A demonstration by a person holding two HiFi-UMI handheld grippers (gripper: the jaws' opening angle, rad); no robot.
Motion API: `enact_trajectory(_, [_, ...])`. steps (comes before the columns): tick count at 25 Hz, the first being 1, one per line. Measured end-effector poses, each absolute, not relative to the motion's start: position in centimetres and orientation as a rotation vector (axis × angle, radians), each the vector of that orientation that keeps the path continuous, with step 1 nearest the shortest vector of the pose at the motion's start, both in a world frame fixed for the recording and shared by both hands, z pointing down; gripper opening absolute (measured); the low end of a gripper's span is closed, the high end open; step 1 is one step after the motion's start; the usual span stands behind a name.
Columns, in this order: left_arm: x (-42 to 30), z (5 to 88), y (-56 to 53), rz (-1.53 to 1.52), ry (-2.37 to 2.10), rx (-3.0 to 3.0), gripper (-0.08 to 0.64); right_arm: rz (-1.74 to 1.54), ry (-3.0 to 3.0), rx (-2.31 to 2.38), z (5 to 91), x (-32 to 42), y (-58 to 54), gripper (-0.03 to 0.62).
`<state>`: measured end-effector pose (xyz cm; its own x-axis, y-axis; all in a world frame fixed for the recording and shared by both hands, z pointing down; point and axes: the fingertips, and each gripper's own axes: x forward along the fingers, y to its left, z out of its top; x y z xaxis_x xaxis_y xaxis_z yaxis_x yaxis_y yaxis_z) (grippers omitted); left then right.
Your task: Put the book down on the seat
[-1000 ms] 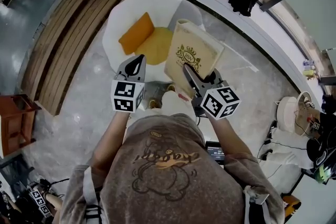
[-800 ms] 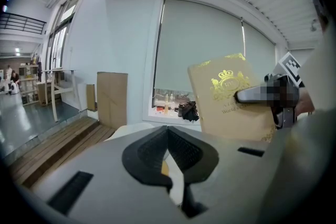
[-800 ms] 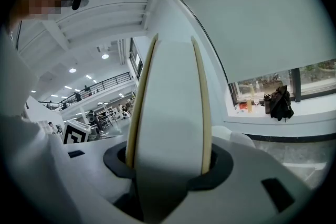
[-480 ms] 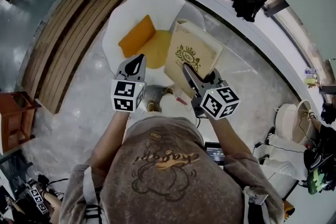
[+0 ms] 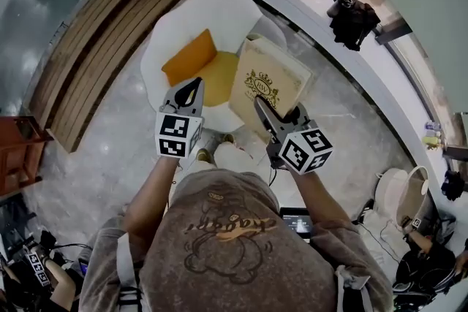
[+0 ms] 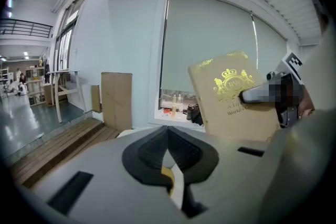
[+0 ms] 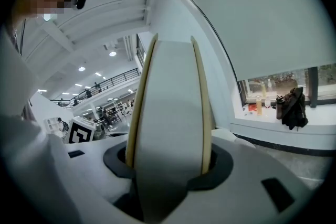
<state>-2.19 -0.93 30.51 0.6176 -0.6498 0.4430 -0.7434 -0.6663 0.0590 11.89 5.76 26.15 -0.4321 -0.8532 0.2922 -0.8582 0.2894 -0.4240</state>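
The right gripper (image 5: 259, 103) clamps the tan book (image 5: 269, 77) aloft, the left gripper (image 5: 196, 85) is apparently closed and empty; next, lower the book flat onto the armchair's yellow seat (image 5: 219, 75).

Bright, even indoor light — strong fisheye warping at edges, dark corner vignetting.

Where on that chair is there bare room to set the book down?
The yellow seat pad is bare between the orange cushion and the book gripped in the right gripper. The cushion crowds the back left of the white chair; the closed left gripper hangs by the pad's front edge. Under the book I cannot see.
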Motion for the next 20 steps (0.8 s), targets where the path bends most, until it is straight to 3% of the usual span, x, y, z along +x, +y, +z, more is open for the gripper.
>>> enact_trajectory(20, [-1.1, 35.6, -7.5, 0.595, -1.128, 2.573, 0.003, 0.888, -2.474, 1.640, 31.9, 12.1, -0.8, 0.232])
